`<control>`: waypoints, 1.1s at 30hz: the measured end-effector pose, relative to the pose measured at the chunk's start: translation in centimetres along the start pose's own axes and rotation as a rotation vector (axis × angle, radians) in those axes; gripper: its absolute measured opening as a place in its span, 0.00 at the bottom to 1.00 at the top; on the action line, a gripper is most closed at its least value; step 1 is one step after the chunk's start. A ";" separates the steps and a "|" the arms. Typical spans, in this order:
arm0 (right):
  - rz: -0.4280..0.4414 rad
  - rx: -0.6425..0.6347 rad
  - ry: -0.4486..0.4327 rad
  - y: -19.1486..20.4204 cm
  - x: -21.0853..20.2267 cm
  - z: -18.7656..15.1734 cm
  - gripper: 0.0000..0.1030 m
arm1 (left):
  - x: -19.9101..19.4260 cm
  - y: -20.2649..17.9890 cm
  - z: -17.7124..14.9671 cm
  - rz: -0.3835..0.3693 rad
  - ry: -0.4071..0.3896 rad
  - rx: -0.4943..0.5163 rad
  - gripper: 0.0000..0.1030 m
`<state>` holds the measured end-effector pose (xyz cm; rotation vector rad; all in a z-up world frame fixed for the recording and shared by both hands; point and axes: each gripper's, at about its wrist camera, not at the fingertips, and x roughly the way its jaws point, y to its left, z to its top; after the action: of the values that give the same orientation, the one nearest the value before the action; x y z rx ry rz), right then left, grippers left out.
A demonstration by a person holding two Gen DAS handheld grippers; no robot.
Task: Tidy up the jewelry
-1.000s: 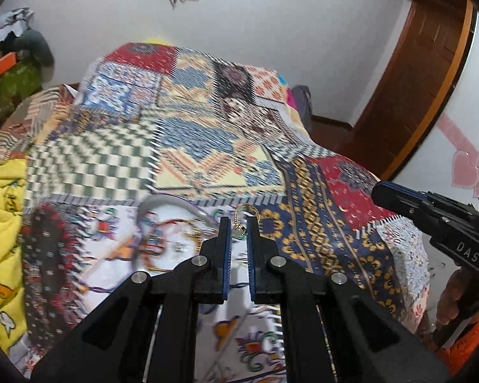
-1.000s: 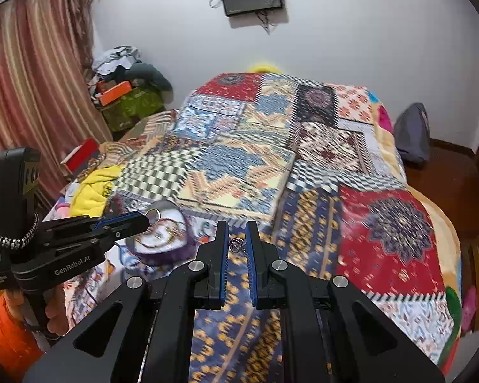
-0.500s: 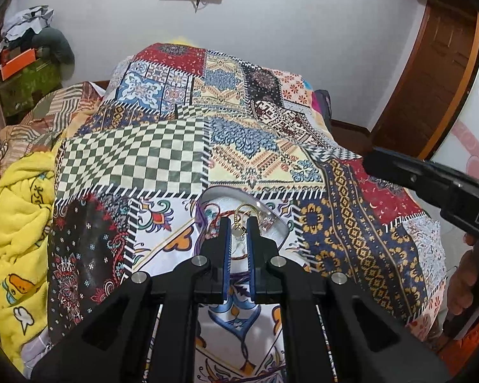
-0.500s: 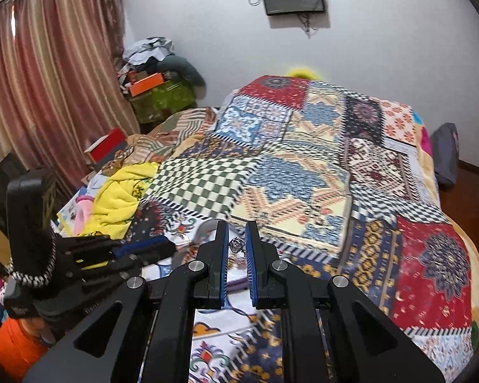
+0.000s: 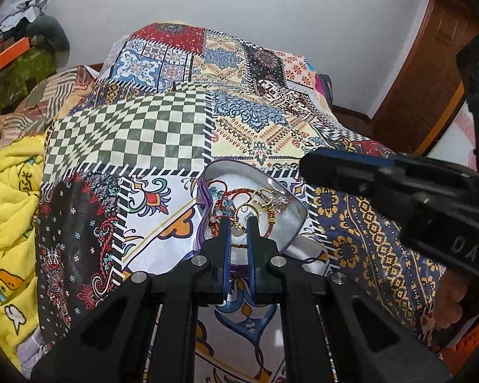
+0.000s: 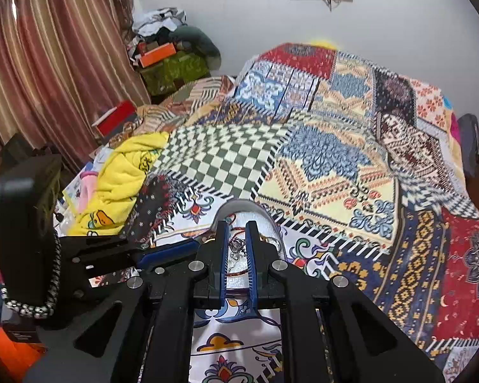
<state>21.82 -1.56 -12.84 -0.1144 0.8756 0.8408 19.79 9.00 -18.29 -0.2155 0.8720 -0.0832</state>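
Two grippers hang over the same dish, and I take them left to right. My left gripper [image 5: 239, 223] is clenched on a gold hoop earring [image 5: 246, 214], the ring standing up out of the narrow gap between its blue pads. My right gripper [image 6: 238, 229] is clenched on a small silver pendant [image 6: 236, 245], a knotted bit of metal with fine chain trailing below it.

Both pieces sit directly above the clear oval tray [image 5: 295, 223], which lies on the patchwork bedspread [image 5: 163, 134] near the front edge of the bed, on a white panel with blue and orange scrolls. A yellow blanket [image 5: 6, 198] is bunched well off to the left.

As I judge it, the step in hand is dropping both pieces into the tray. To do it well I would lower each gripper until its piece nearly touches the tray's white lining, then ease the jaws apart slowly so the hoop does not spring off the rim. The two grippers are close together, so I would let go one at a time.

The tray already holds a tangle: a red braided cord [image 5: 226, 196], more gold rings [image 5: 262, 196], and something silver and sparkly near the far wall. The fine chain could snag on those.
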 end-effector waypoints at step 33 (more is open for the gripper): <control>-0.012 0.021 -0.105 0.2 -6.6 0.4 0.17 | -5.4 -1.2 0.5 0.066 -0.109 0.020 0.35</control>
<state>19.63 -5.22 -7.81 -0.0564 0.7843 0.8186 16.76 8.75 -13.64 -0.1709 0.7690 -0.0188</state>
